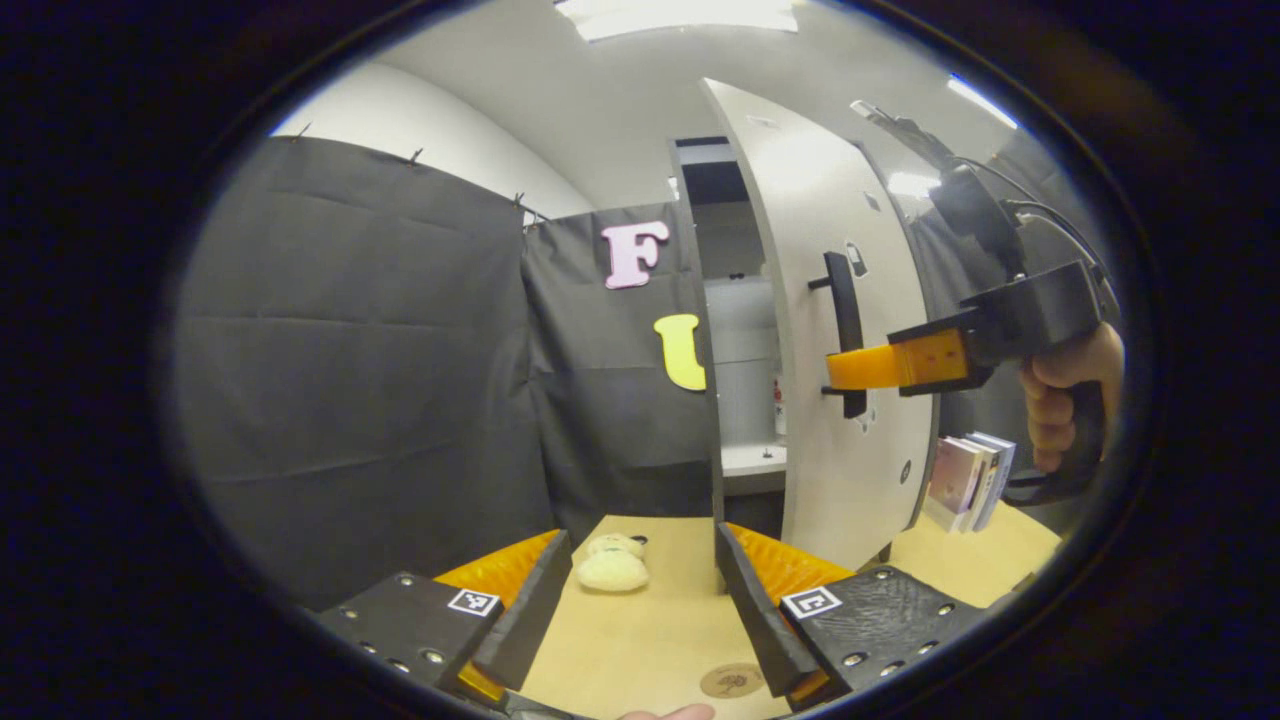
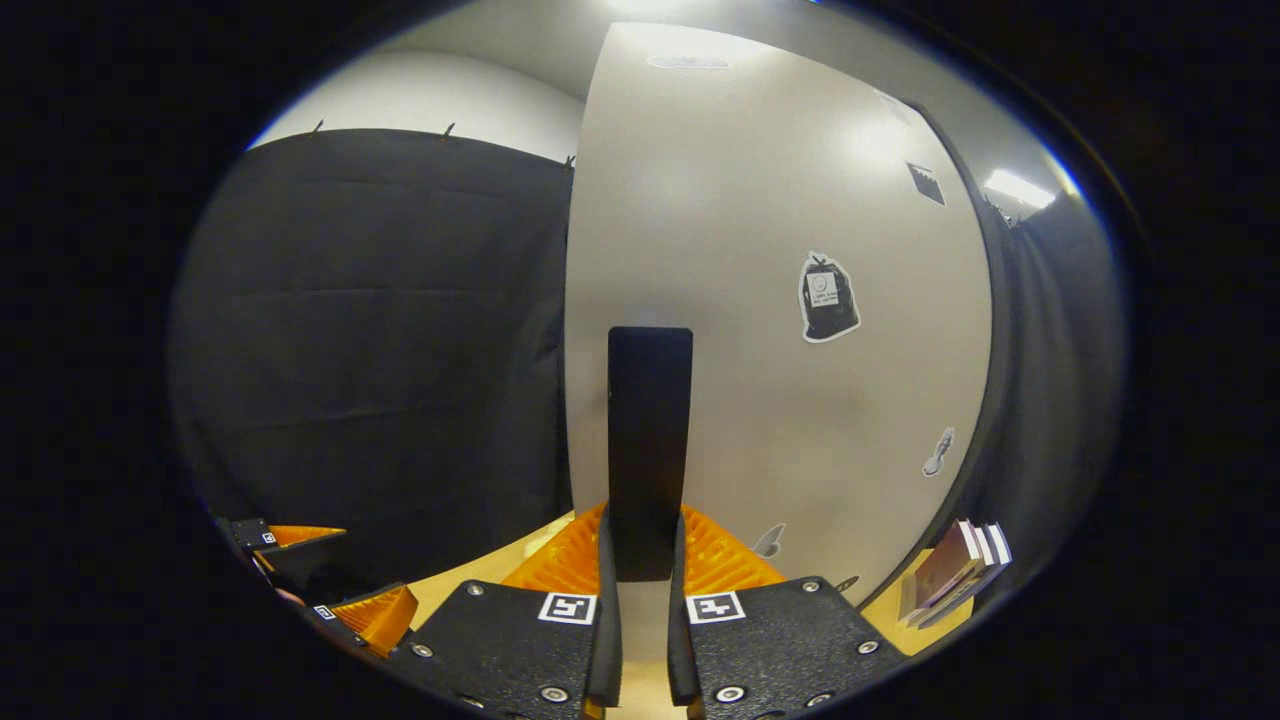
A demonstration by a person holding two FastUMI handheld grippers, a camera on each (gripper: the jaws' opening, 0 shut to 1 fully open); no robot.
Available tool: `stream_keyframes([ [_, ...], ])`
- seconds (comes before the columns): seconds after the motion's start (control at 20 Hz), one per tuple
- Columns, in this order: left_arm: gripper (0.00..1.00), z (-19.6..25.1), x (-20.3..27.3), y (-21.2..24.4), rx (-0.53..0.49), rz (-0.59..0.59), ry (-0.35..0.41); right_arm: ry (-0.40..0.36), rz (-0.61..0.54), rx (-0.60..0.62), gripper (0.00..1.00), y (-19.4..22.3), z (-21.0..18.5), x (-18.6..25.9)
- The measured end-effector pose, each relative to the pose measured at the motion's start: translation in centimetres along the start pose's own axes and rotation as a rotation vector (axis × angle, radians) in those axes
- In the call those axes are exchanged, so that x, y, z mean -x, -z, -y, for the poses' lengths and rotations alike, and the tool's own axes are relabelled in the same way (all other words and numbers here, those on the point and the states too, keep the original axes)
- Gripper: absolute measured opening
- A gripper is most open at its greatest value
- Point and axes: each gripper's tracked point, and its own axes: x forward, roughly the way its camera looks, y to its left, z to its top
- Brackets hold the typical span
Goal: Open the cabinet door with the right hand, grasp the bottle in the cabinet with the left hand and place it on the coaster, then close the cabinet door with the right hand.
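Note:
The white cabinet door [image 1: 850, 250] stands partly open. My right gripper [image 1: 845, 372] is shut on its black vertical handle [image 1: 843, 300], held by a hand [image 1: 1060, 400]. In the right gripper view both fingers of the right gripper [image 2: 643, 530] press on the handle [image 2: 648, 420] from either side, in front of the door [image 2: 780, 300]. Through the gap a sliver of the bottle [image 1: 778, 405] shows on a shelf inside the cabinet. My left gripper [image 1: 640, 545] hangs open and holds nothing above the wooden table, with the round brown coaster [image 1: 732, 680] below its right finger. The left gripper [image 2: 335, 575] also appears low on the left.
A cream plush object [image 1: 612, 565] lies on the table [image 1: 650, 640] ahead of the left gripper. Several books [image 1: 965, 475] stand right of the door, also seen as books [image 2: 955, 570]. Black cloth walls close off the left and the back.

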Motion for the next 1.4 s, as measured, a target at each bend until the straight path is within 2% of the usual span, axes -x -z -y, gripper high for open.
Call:
stream_keyframes([
  [0.2, 0.88, 2.9, 2.1, -2.3, -0.065, 0.019, 0.025, -0.005, -0.011, -0.013, 0.18, 0.1, 0.4, 2.1],
  [0.55, 0.88, 8.1, 3.3, -6.9, -0.008, 0.100, 0.085, 0.027, -0.033, -0.022, 0.18, 0.4, 2.1, 4.9],
  [0.8, 0.88, 11.9, 3.1, -7.5, -0.011, 0.090, 0.136, 0.105, -0.034, -0.047, 0.18, 0.8, 3.7, 6.7],
  [1.05, 0.87, 16.1, 3.2, -8.3, -0.015, 0.092, 0.187, 0.196, -0.019, 0.018, 0.16, 0.7, 6.6, 7.8],
  [1.4, 0.87, 20.3, 3.4, -8.5, -0.004, 0.074, 0.224, 0.244, -0.013, -0.048, 0.15, 1.2, 7.3, 8.5],
])
